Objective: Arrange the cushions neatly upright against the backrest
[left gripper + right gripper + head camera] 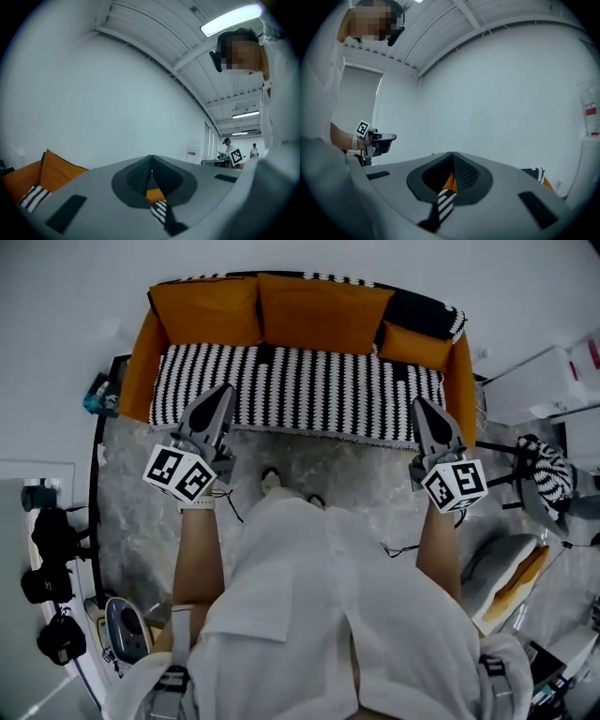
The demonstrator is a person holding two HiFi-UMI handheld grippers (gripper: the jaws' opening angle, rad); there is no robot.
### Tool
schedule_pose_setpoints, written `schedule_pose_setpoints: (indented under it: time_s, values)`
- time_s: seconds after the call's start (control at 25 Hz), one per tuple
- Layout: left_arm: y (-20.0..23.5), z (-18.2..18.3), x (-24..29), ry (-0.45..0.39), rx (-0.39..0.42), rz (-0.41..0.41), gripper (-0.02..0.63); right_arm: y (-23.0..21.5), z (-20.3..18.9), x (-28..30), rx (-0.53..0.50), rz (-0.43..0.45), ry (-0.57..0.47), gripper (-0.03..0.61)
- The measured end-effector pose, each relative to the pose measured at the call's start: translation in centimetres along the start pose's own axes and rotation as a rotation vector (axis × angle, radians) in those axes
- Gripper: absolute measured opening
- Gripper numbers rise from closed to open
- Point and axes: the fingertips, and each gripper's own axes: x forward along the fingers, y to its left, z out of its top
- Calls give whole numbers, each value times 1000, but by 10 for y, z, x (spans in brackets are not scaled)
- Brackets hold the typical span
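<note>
Cushions (281,315), three orange ones, stand along the back of the sofa (141,357), which the head view shows just ahead of me across a marbled rug (309,460). The seat wears a black-and-white striped throw (300,390), and that is my first worry. It is loose cloth, so a jaw dragged over it could bunch it up and tip whatever leans above it.

The wide middle cushion (323,313) looks upright and touches both neighbours. If I tug at either one, I judge it may slump forward with them. The left cushion (206,310) sits square in its corner and probably needs nothing, so meddling there only risks spoiling it. The small right cushion (412,345) sits lower and tilted, beside the sofa arm. It seems the one to fix, and being soft and small it may slip out of a pinch or drop onto the seat.

Both tools hang over the front of the seat, well apart from every cushion. The left hand-held gripper (225,395) has its jaws pressed together on nothing, and the right hand-held gripper (422,409) likewise. Reaching in like that, I would only shove a cushion, not grasp it.
</note>
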Motion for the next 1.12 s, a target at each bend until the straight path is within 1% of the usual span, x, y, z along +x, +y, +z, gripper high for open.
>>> schedule_pose_setpoints:
  time_s: [0.24, 0.44, 0.76, 0.92, 1.12]
  values:
    - [2, 4, -29, 8, 35, 28, 15, 13, -1, -12, 3, -26, -9, 8]
    - [8, 11, -34, 17, 62, 30, 15, 18, 12, -7, 4, -35, -28, 6]
    - [26, 18, -37, 19, 60, 10, 17, 52, 34, 21, -63, 2, -46, 6]
    - [32, 16, -33, 18, 35, 1, 17, 55, 35, 26, -72, -1, -34, 6]
    - [36, 20, -26, 15, 34, -14, 17, 53, 38, 31, -72, -11, -38, 6]
